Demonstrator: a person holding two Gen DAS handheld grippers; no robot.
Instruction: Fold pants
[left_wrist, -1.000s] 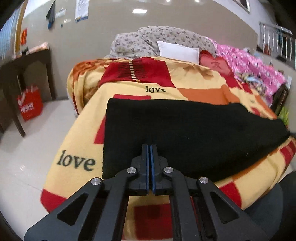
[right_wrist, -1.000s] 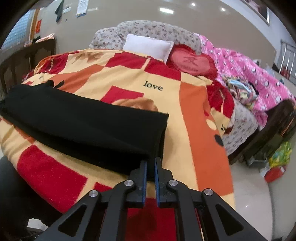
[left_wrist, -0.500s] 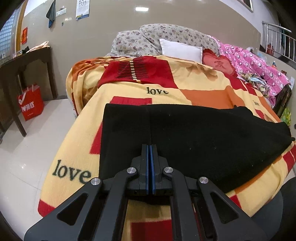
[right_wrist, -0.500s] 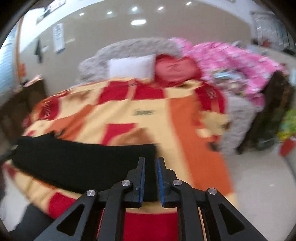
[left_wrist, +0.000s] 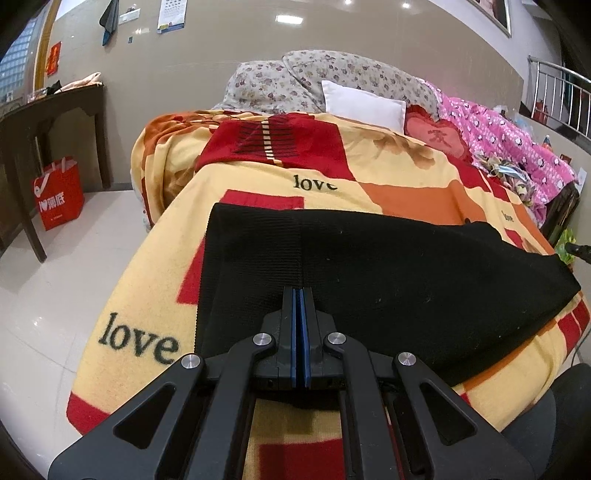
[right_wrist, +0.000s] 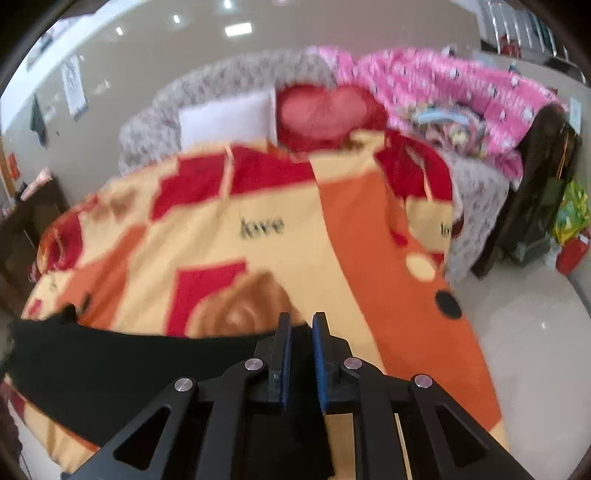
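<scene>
Right wrist view: right gripper (right_wrist: 298, 332), fingers a narrow gap apart w/ black pants (right_wrist: 110, 369) between, has swung up & blurred since 1 s ago; left gripper (left_wrist: 297, 295) stays clamped on pants on blanket (left_wrist: 406, 192), so fold's prob starting.

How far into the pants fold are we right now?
The black pants lie as one long doubled band across the blanket, so the lengthwise fold looks done. The left claw is shut on one end, the right claw grips the other. The end-to-end fold remains.
</scene>
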